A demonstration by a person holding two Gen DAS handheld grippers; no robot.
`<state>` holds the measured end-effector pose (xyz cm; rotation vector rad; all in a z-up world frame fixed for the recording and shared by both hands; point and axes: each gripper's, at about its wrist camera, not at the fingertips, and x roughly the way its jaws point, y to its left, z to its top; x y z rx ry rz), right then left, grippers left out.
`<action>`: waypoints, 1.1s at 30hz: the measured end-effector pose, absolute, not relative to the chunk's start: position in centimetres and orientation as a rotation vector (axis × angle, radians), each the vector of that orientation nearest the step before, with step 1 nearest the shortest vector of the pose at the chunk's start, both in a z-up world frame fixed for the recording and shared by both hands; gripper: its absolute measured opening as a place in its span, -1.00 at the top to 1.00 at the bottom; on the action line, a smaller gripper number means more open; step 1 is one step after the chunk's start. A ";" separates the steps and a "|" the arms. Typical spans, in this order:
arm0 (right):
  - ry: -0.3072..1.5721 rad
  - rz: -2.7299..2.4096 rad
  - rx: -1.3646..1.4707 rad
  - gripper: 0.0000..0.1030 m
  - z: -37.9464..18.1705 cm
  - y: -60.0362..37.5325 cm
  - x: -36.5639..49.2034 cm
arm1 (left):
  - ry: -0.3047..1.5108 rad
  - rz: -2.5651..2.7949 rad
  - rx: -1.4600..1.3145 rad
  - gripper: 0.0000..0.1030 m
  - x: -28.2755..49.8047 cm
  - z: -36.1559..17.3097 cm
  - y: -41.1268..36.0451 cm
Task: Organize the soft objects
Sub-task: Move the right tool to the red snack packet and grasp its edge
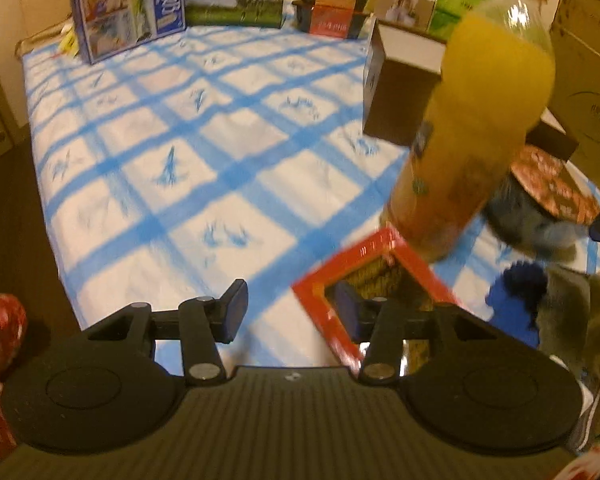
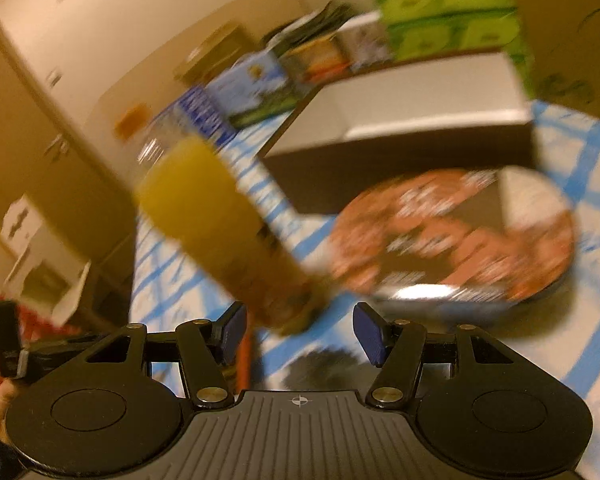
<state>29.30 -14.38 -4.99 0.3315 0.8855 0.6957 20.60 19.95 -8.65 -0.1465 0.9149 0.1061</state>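
left wrist view: the left gripper (image 1: 292, 312) hangs tilted down over the near edge of a blue checked cloth (image 1: 172, 128), its jaws apart with nothing between the pads. one pad overlaps a red-edged packet (image 1: 364, 264) lying flat on the cloth, but i cannot tell whether it touches it. the soft things, a blue and grey-green plush heap (image 1: 556, 304), sit at the right edge, just beside the packet and in front of a tall juice bottle (image 1: 480, 112). by my reading the step is an approach, with nothing picked yet; the next move calls for swinging right to the plush and closing on a fold of it, clear of the bottle. a dark open box (image 1: 404, 92) stands behind the bottle and may be the place for them.

right wrist view: heavily blurred. the right gripper (image 2: 298, 330) points downward toward the base of the juice bottle (image 2: 220, 224), jaws parted and empty. a round lidded bowl (image 2: 460, 236) lies just right of the bottle, the open box (image 2: 420, 120) behind it. the plush does not show here.
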 end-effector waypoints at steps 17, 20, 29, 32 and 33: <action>1.108 0.829 0.218 0.19 -12.2 -3.3 29.6 | 1.005 0.113 -0.207 0.57 20.1 -13.8 17.6; 1.143 0.839 0.226 0.19 -13.3 -2.6 30.1 | 1.005 0.114 -0.208 0.59 20.0 -14.1 17.5; 1.109 0.944 0.240 0.67 -12.1 -1.0 29.0 | 0.997 0.134 -0.231 0.62 19.5 -14.1 18.5; 1.109 0.969 0.237 0.70 -11.9 -0.1 28.4 | 0.994 0.158 -0.238 0.62 19.4 -14.0 19.2; 1.108 0.974 0.231 0.71 -11.8 0.3 28.2 | 0.993 0.162 -0.242 0.62 19.3 -14.0 19.4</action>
